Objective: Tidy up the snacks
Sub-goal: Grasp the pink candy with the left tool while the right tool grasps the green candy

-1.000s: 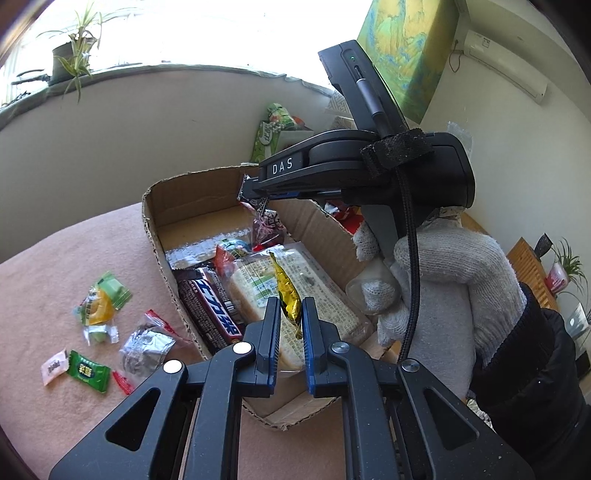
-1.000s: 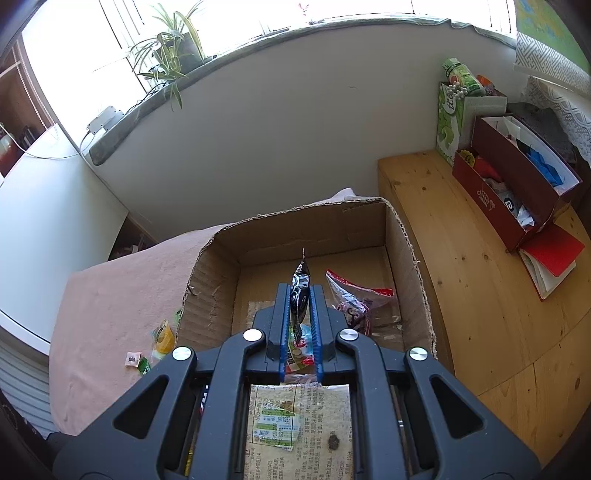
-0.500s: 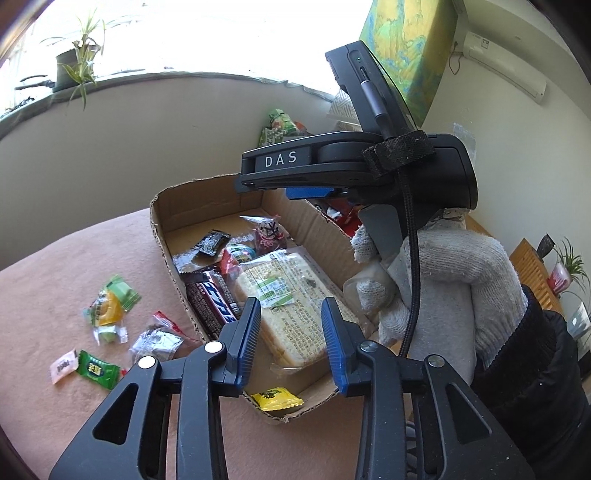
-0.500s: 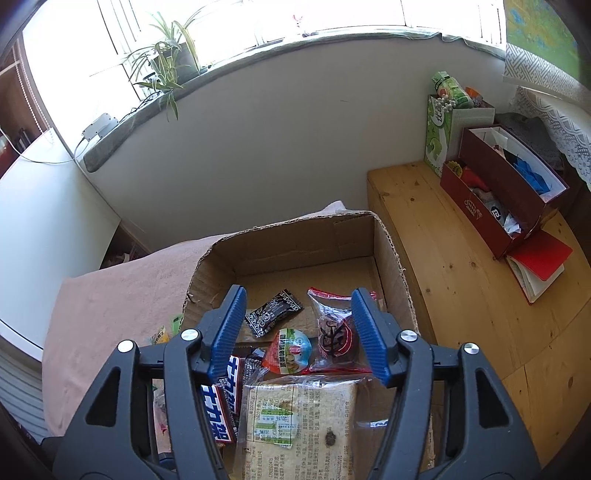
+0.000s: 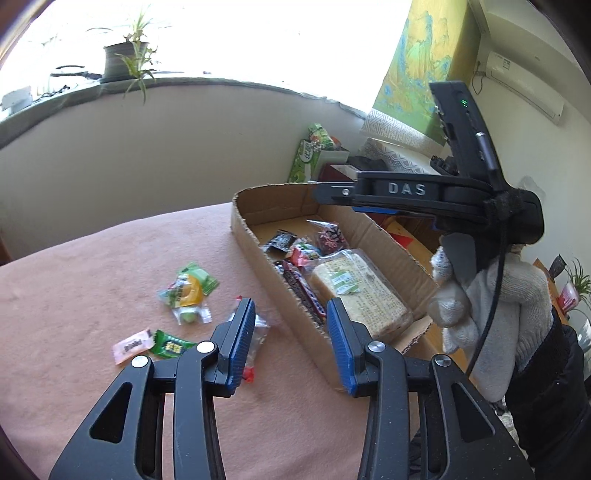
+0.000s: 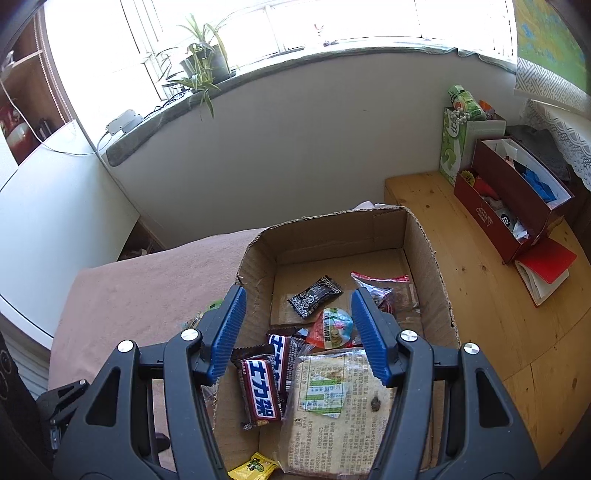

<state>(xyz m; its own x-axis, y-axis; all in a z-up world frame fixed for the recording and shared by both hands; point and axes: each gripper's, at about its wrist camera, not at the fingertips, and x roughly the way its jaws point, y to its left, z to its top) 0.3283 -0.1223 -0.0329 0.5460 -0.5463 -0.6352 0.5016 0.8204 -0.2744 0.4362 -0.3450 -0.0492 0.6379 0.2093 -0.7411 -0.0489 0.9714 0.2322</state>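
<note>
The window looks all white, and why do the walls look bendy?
Left wrist view: the window is glared out to white by sunlight. Right wrist view: its window is washed out too. In both views the fisheye lens curves the wall and darkens the corners.

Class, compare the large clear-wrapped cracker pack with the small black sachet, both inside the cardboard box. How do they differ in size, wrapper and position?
Size: the cracker pack is the biggest item in the cardboard box; the black sachet is far smaller.
Wrapper: the cracker pack's film is see-through with a green label; the black sachet is opaque with white print.
Position: the cracker pack fills the near end, while the black sachet lies farther in on bare cardboard.
Both lie flat, unheld.
</note>
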